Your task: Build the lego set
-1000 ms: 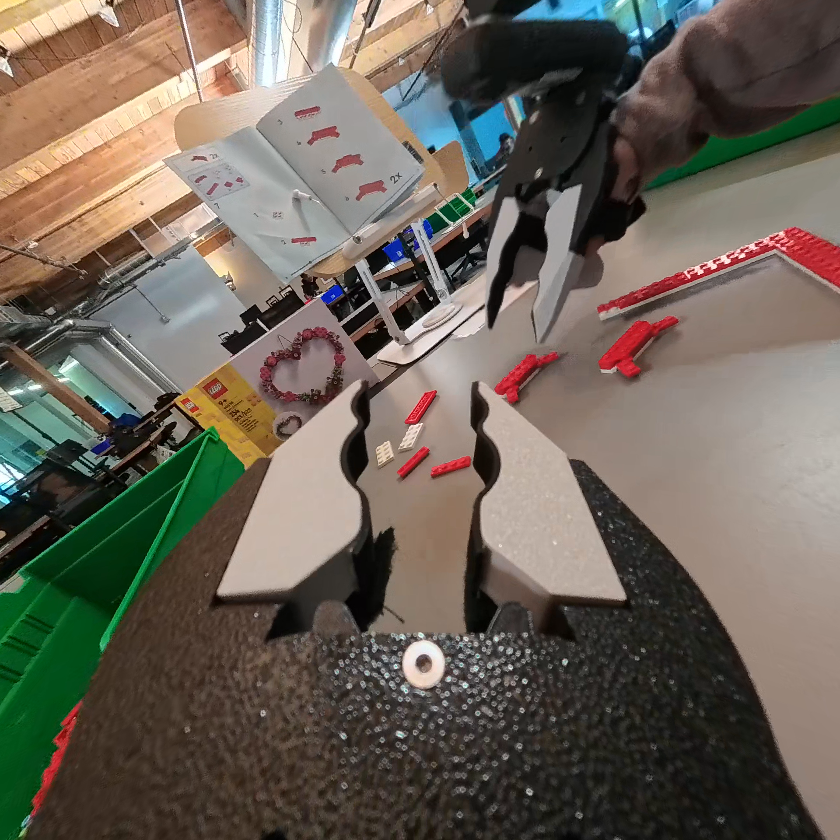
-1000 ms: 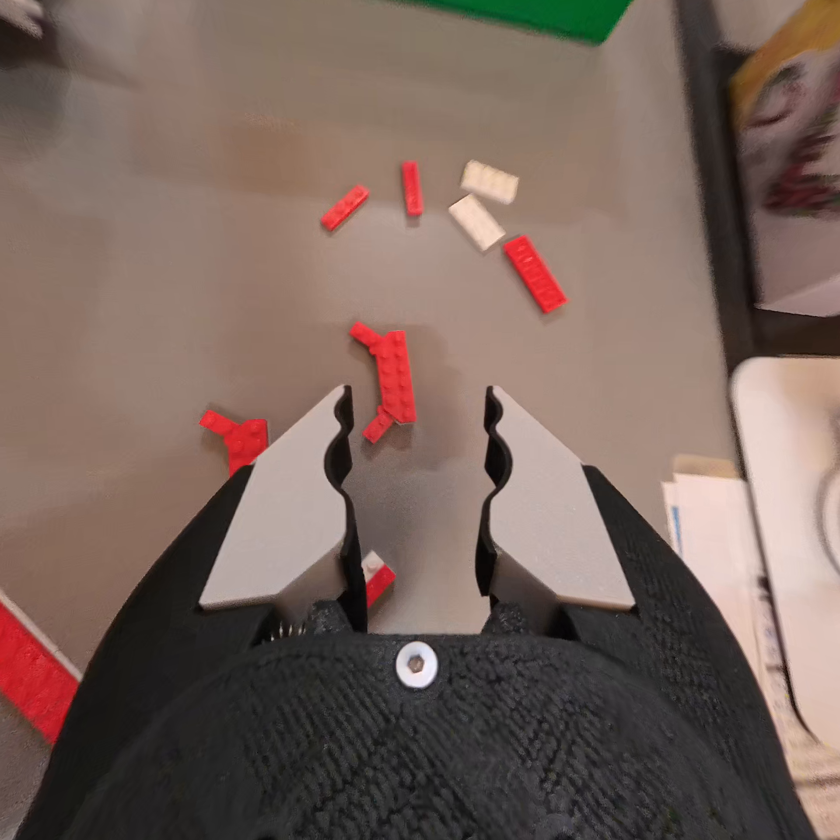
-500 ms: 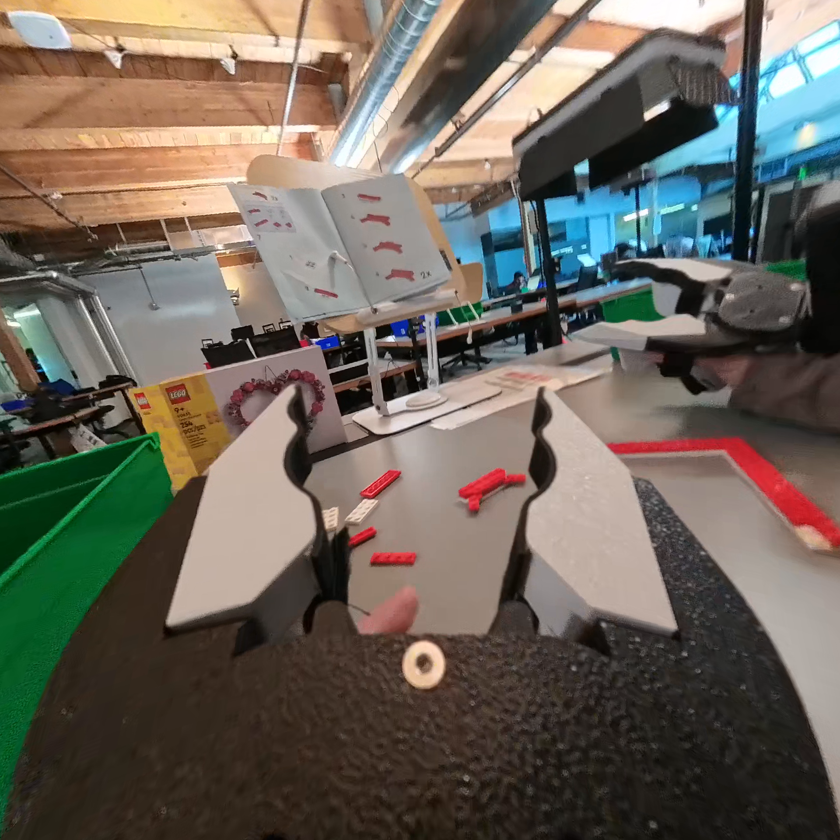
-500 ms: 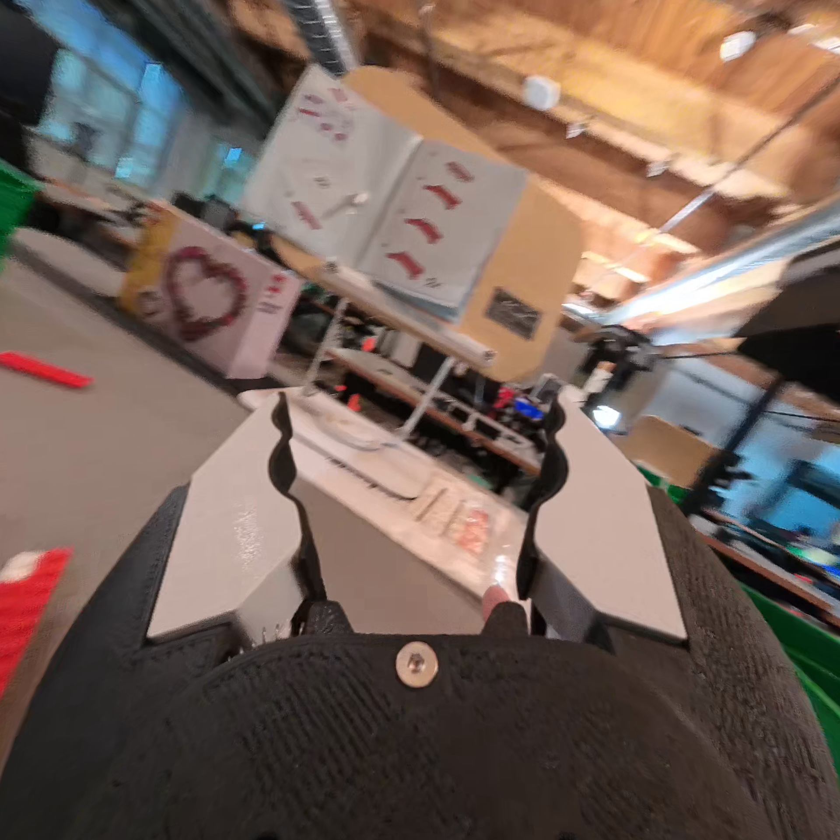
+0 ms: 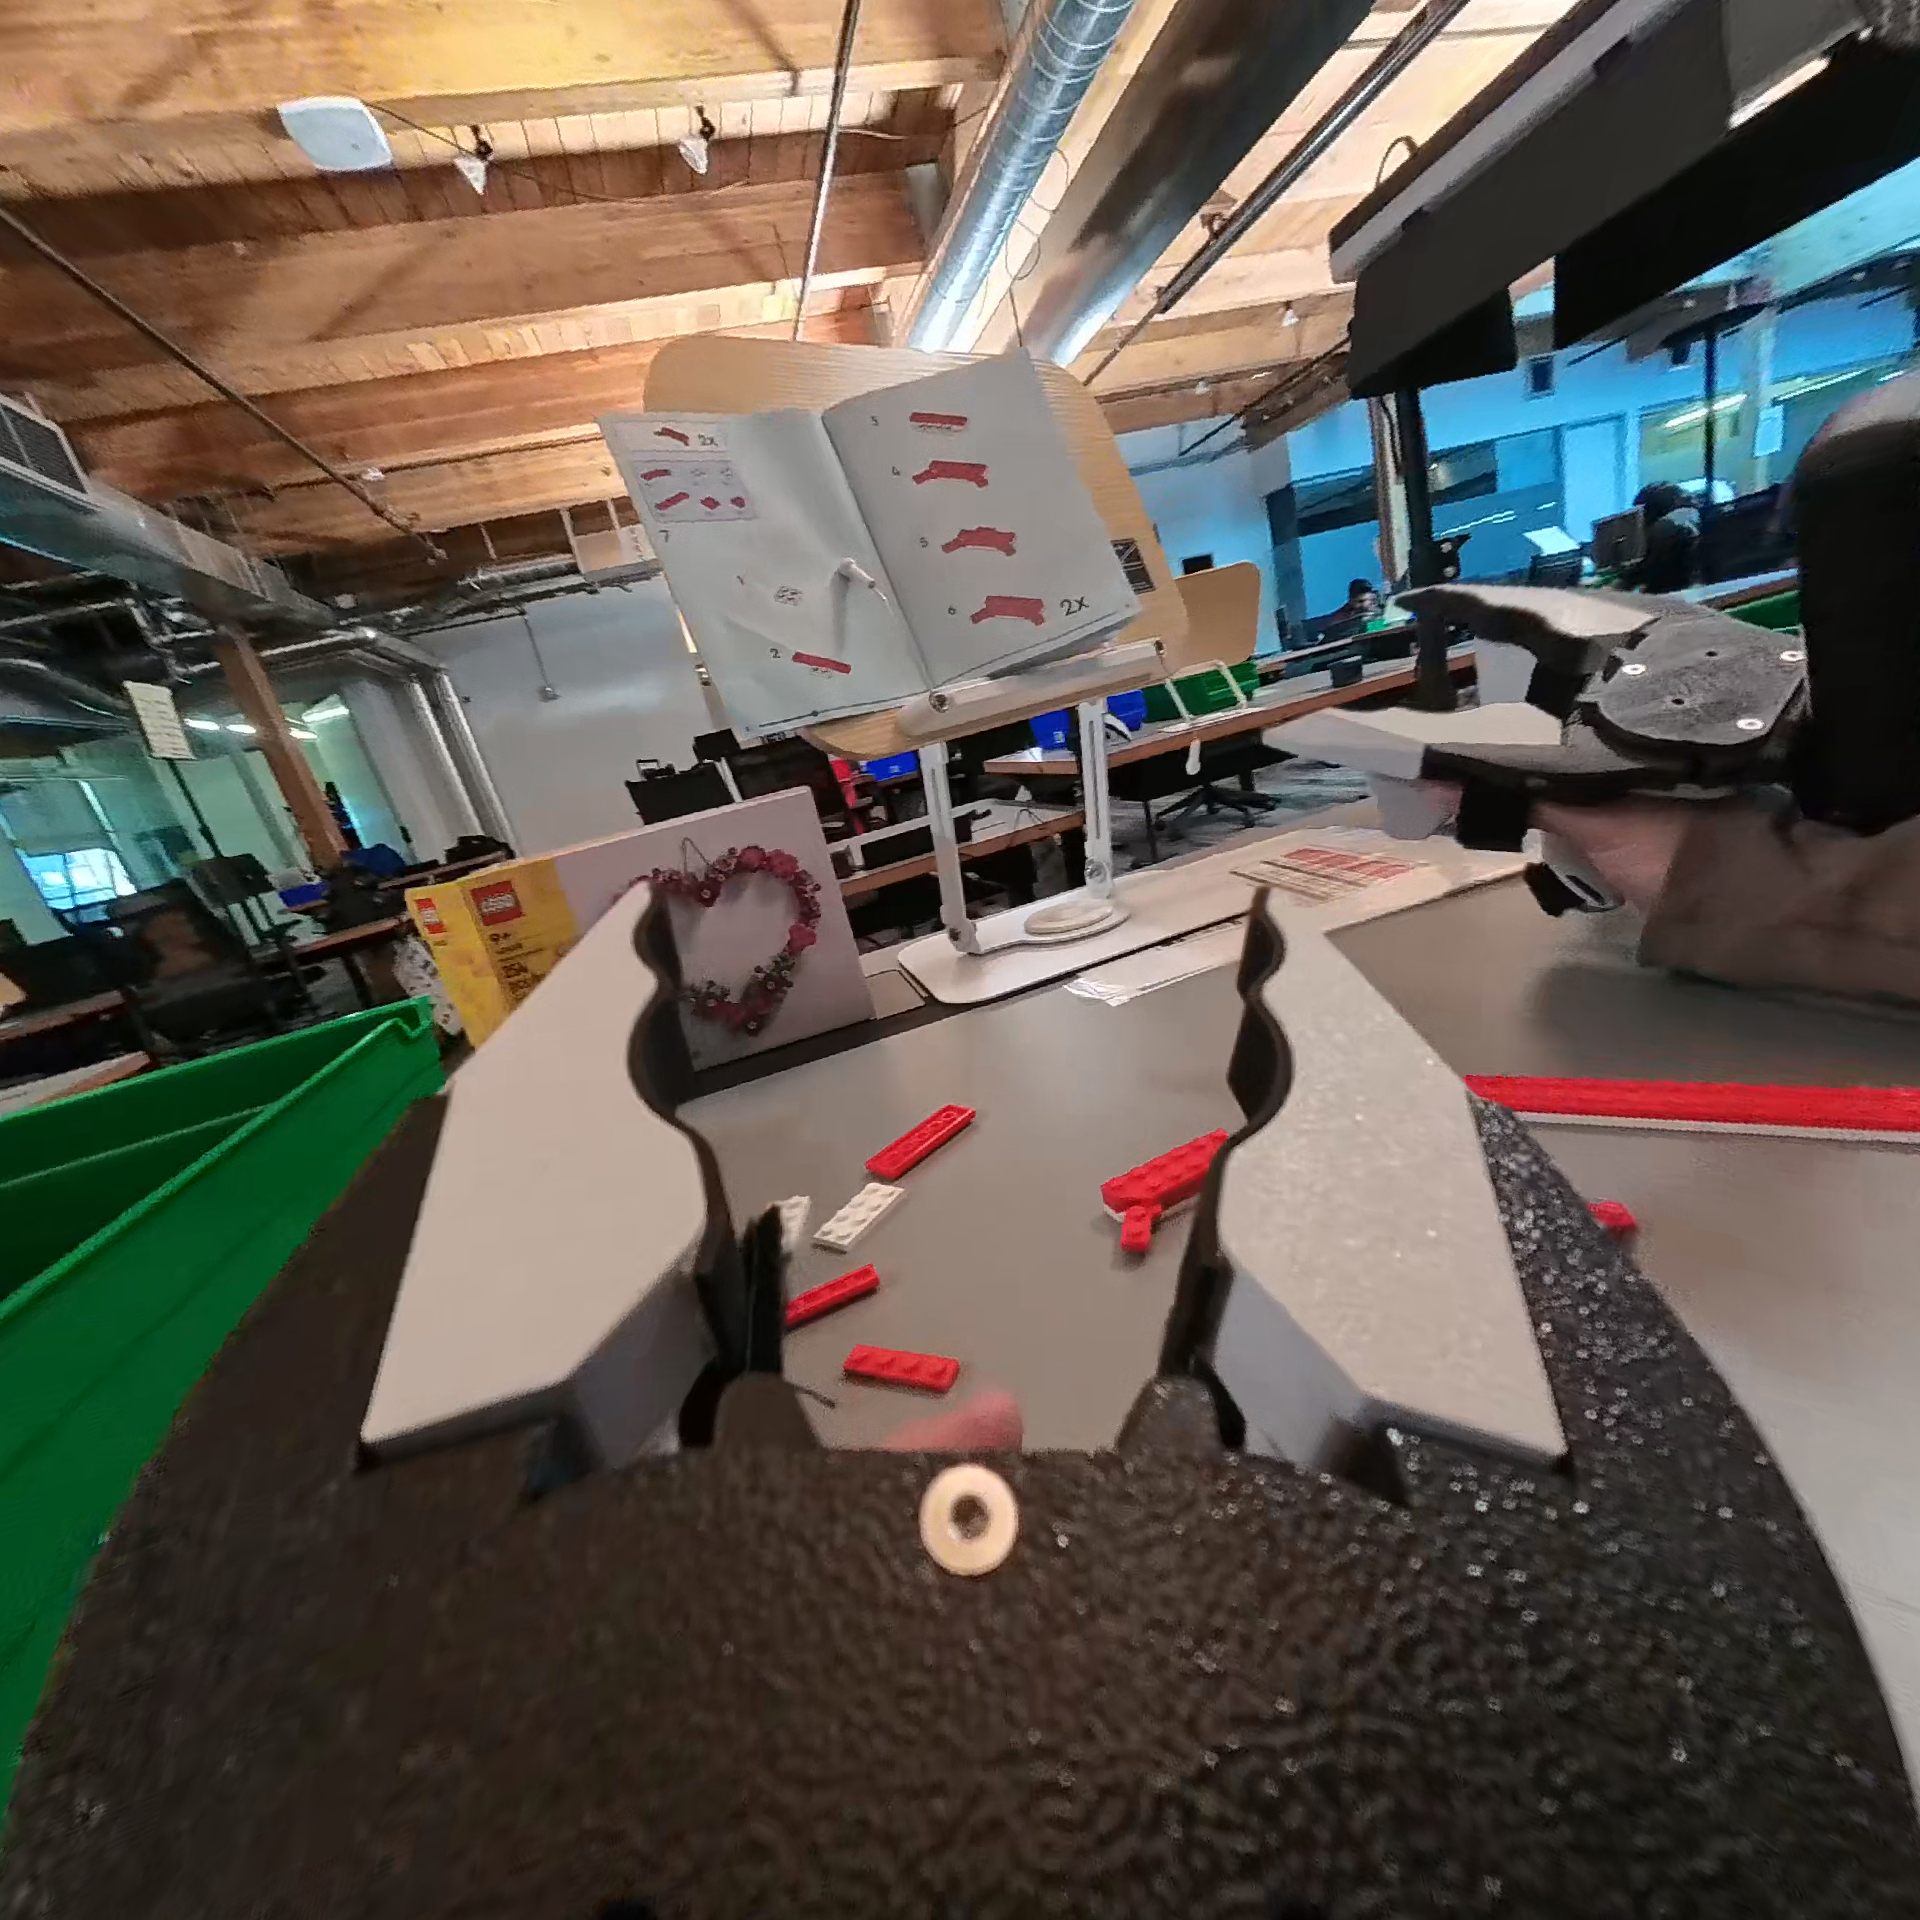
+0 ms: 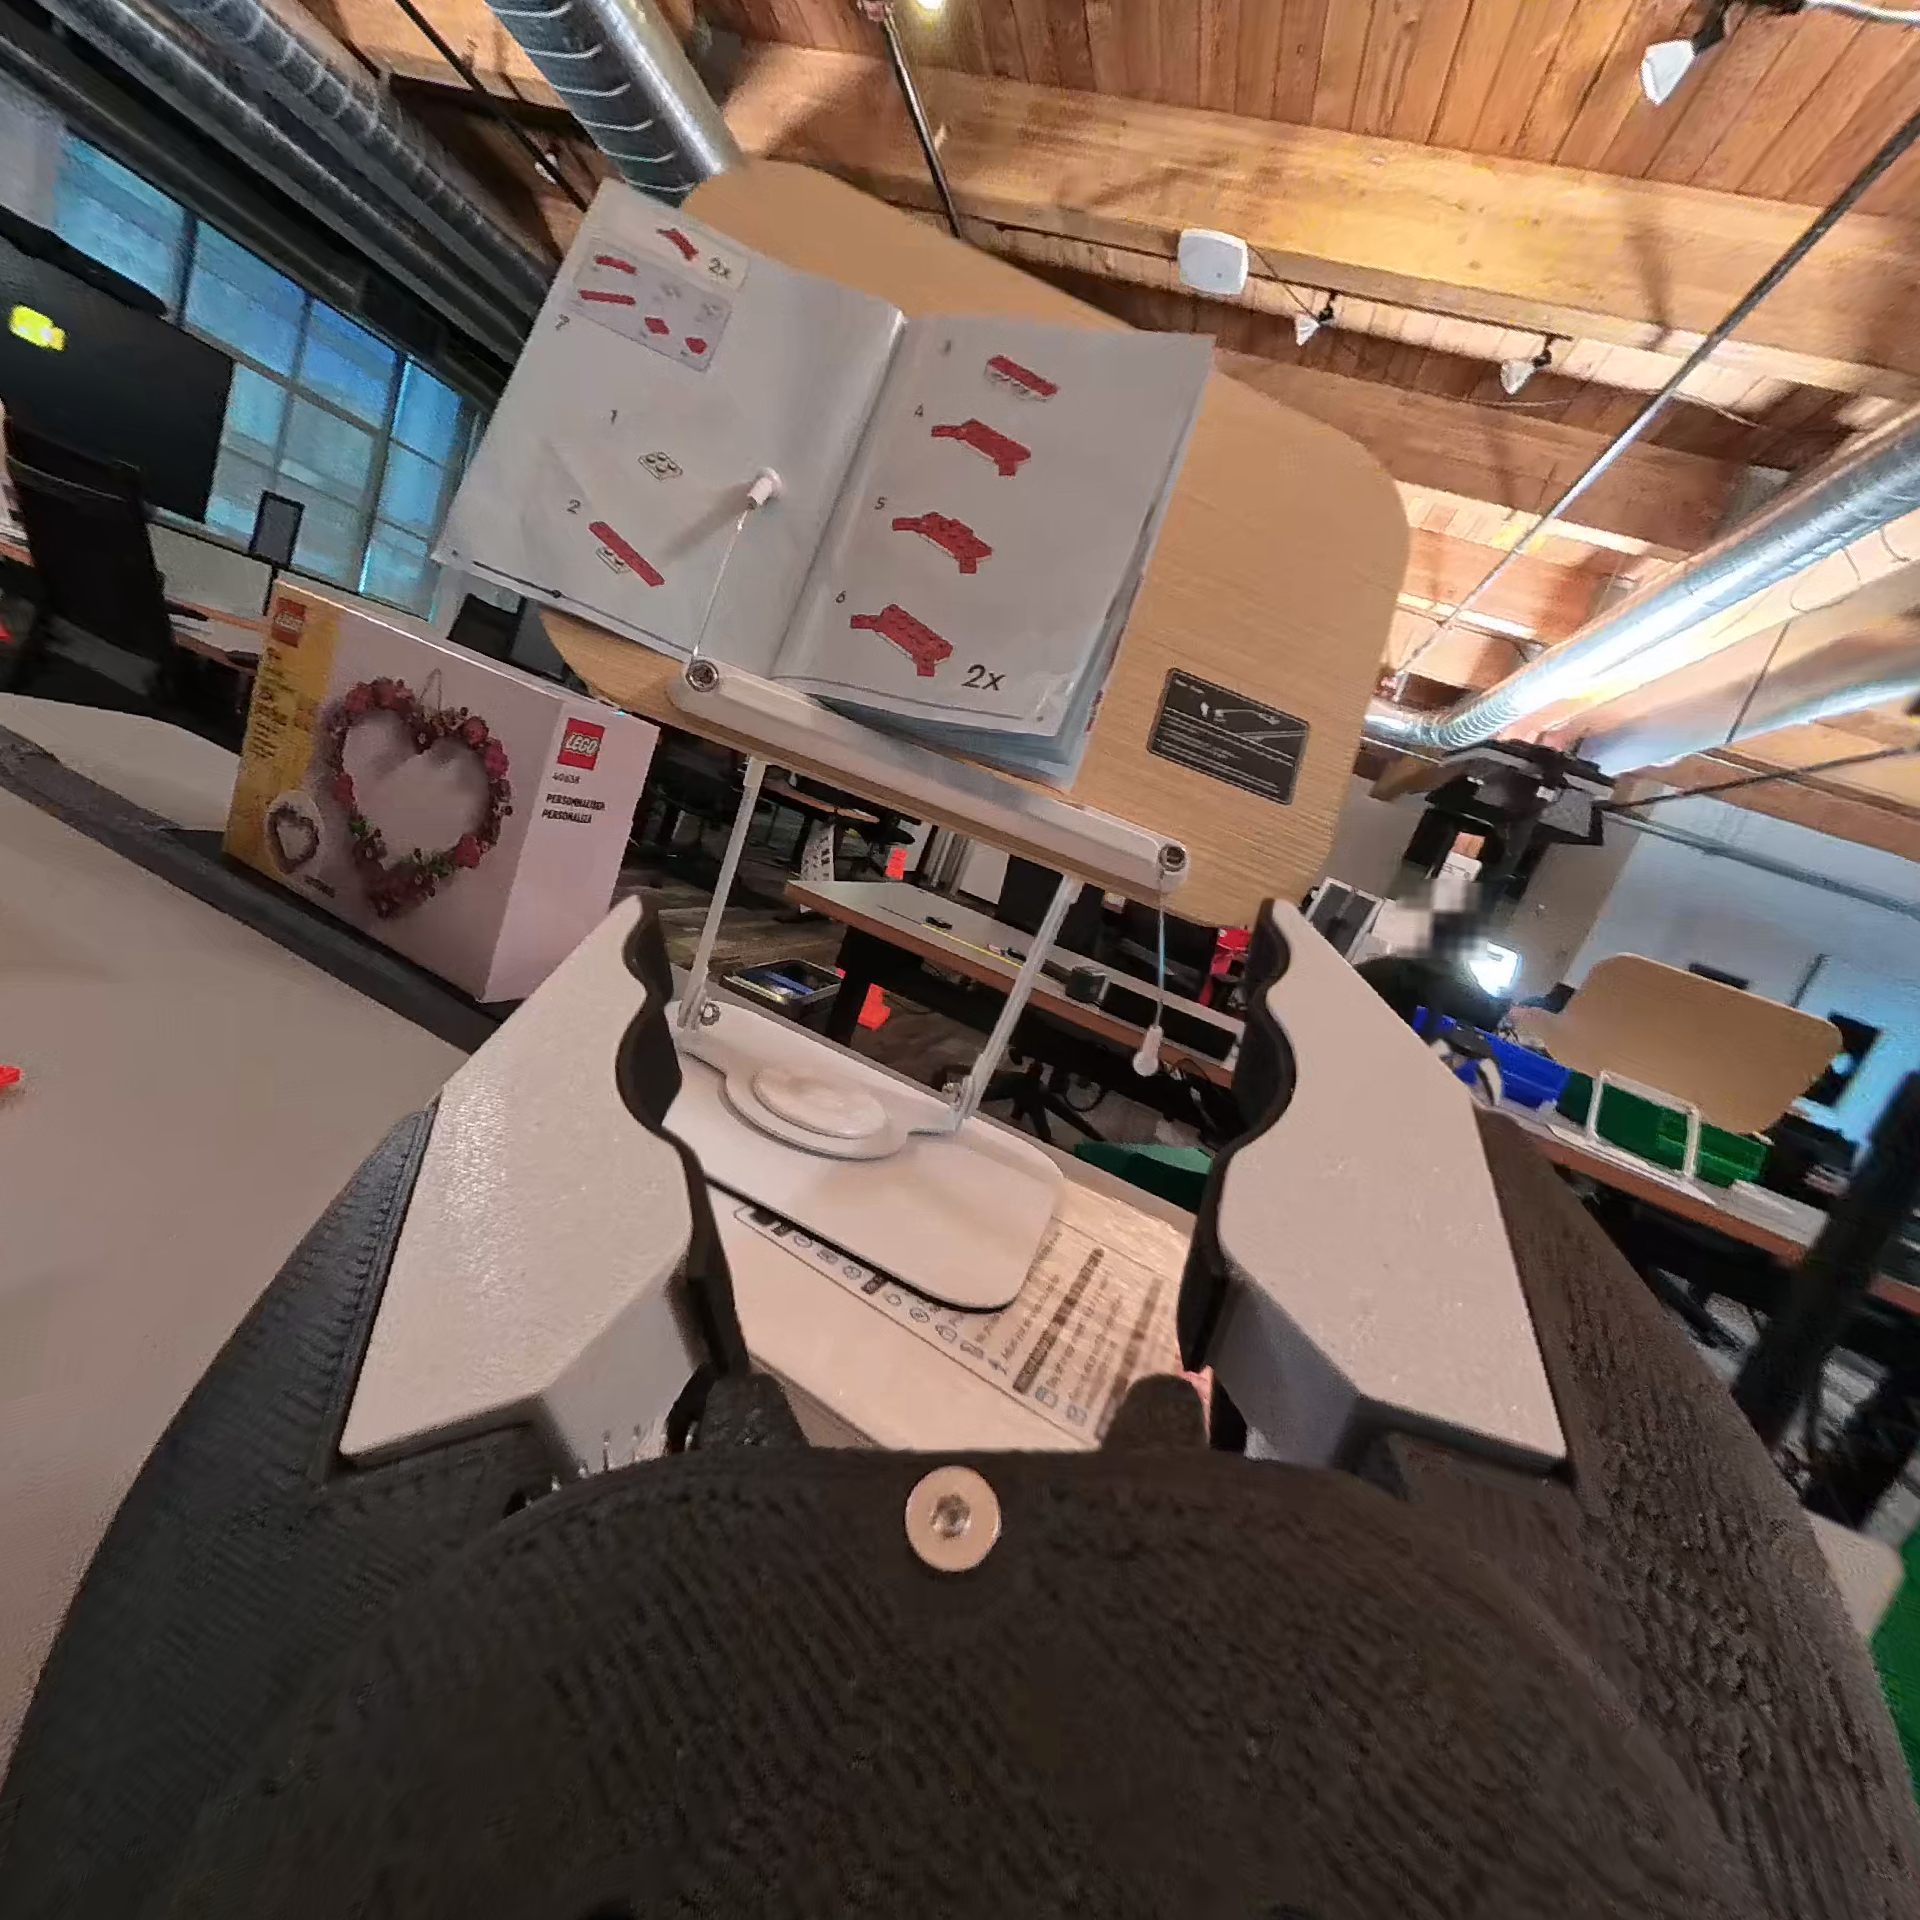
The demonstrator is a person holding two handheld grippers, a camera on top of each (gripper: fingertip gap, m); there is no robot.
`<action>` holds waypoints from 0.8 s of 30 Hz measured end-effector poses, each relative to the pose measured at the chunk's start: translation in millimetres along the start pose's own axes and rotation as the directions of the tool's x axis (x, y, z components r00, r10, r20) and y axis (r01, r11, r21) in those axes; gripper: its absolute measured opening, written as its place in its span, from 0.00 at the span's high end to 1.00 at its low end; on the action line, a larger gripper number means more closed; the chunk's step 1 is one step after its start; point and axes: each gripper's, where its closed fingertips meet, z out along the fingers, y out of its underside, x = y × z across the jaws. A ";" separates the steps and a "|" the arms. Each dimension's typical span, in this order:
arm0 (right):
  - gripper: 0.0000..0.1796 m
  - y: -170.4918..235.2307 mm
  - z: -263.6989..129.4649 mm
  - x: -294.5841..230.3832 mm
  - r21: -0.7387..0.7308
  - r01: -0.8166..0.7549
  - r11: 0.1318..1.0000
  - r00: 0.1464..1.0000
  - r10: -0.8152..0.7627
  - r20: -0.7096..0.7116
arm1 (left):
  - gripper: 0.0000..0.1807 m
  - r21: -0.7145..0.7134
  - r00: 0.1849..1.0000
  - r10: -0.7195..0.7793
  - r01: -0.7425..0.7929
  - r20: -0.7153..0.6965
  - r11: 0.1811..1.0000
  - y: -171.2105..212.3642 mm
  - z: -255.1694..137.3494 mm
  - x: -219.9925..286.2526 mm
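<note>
My left gripper [image 5: 951, 920] is open and empty, held low over the grey table. Beyond it lie loose red plates [image 5: 921, 1141], white plates [image 5: 860, 1215] and a small red assembly [image 5: 1162, 1180]. A long red frame strip [image 5: 1704, 1103] lies at the right. My right gripper [image 6: 951, 920] is open and empty, tilted up towards the open instruction booklet [image 6: 831, 488] on its stand. The right gripper also shows at the far right of the left wrist view [image 5: 1455, 686], held by a hand above the table.
A green bin [image 5: 156, 1195] stands at the left. The set's box [image 5: 727, 935] with a heart picture sits at the table's far edge. The white stand base [image 6: 883, 1174] and paper sheets [image 6: 1039, 1320] lie in front of the right gripper.
Both grippers tilted up from the table to near level. The right gripper swung away from the red pieces to face the booklet. Both jaws widened.
</note>
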 end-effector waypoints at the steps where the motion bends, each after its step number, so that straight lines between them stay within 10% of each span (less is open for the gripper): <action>1: 0.40 0.8 4.0 -2.4 0.004 0.006 1.000 1.000 -0.006 0.012 | 0.42 0.003 1.000 0.003 -0.003 0.012 1.000 -0.2 0.4 -2.1; 24: 0.45 -2.9 24.9 -28.4 0.025 0.045 0.999 0.999 -0.045 0.012 | 0.43 -0.074 0.973 0.120 -0.107 0.199 0.991 12.1 -12.4 -54.1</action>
